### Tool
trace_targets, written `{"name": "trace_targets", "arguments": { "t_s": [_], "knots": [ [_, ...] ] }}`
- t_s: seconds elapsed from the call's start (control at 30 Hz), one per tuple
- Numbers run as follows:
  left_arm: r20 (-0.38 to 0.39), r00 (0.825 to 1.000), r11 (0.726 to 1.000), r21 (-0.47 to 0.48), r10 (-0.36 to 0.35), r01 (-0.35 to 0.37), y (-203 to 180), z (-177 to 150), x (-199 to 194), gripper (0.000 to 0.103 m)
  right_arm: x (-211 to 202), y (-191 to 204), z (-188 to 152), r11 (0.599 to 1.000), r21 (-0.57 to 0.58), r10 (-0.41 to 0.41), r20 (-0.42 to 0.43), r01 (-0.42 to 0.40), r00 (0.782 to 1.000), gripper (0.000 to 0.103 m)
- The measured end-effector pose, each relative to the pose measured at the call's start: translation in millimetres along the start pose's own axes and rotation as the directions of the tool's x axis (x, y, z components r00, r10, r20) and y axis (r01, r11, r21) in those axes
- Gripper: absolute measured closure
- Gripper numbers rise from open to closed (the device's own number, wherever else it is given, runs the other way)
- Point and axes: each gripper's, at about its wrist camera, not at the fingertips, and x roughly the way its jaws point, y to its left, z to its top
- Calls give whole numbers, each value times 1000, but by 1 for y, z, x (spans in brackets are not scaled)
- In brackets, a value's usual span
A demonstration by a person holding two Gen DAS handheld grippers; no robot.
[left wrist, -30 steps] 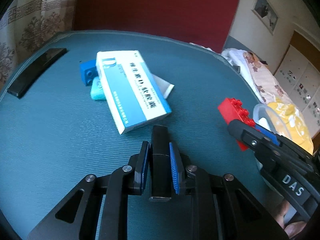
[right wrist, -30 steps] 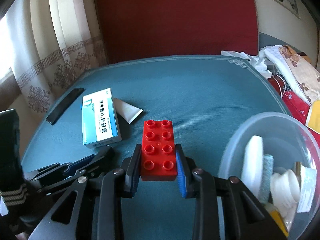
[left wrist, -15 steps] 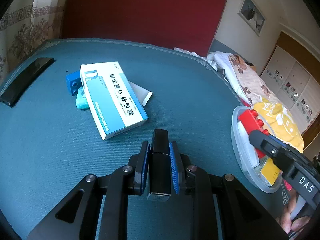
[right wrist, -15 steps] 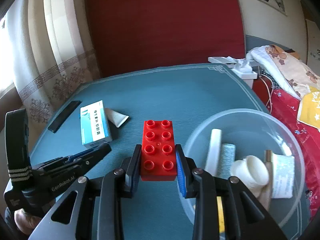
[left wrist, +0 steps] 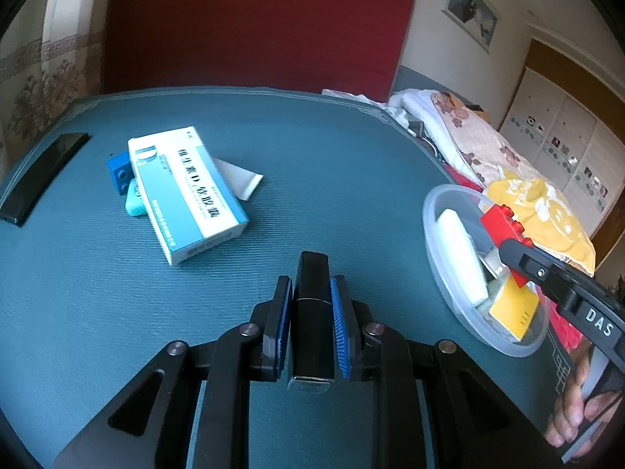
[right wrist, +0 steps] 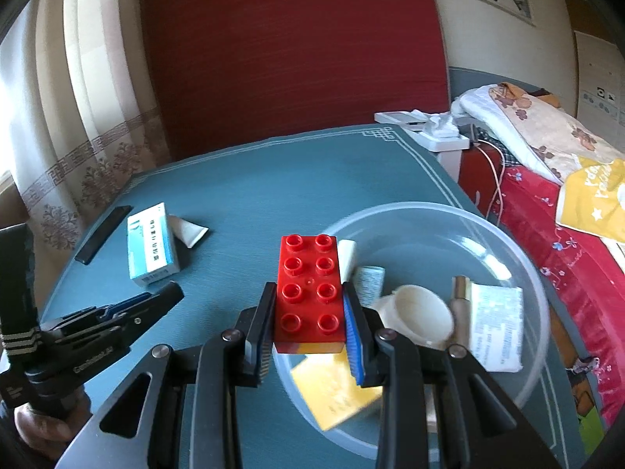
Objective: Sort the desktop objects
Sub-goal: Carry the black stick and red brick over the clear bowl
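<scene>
— Two grippers, both loaded. Start at the far left of the table (left wrist: 351,179): what lies there?

— At the left edge, a flat black bar (left wrist: 41,178). Next comes a cluster: a blue brick (left wrist: 119,170) and a turquoise piece (left wrist: 134,199) tucked against the left side of a white-and-blue medicine box (left wrist: 187,191), which lies partly over a white tube (left wrist: 240,174).

— And the left gripper (left wrist: 311,312)?

— Clamped narrow on a slim black block (left wrist: 311,305), which stands up between the blue pads, just this side of the medicine box. Nothing sits between it and the box.

— Further right?

— A clear plastic bowl (right wrist: 504,246) near the table's right edge. Inside it: a white cup (right wrist: 420,314), a white labelled packet (right wrist: 494,324), a yellow card (right wrist: 332,387) and a tall white piece (left wrist: 461,256).

— The right gripper (right wrist: 310,324)?

— Closed on a red brick (right wrist: 308,289), studs up, held over the bowl's near-left rim. The brick hides part of the bowl's contents.

— Past the table?

— A bed with floral bedding (right wrist: 539,125) and a yellow cloth (right wrist: 590,199).
</scene>
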Motion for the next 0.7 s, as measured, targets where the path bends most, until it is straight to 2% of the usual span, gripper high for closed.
{"name": "trace_targets", "arguments": {
  "t_s": [0.4, 0.7],
  "knots": [
    [23, 1000, 998, 66, 2, -3, -29, 11, -6, 81, -13, -31, -2, 999, 28, -28, 21, 27, 999, 68],
    [16, 998, 993, 102, -62, 60, -56, 23, -2, 81, -27, -71, -5, 994, 79, -80, 39, 77, 996, 68]
  ]
}}
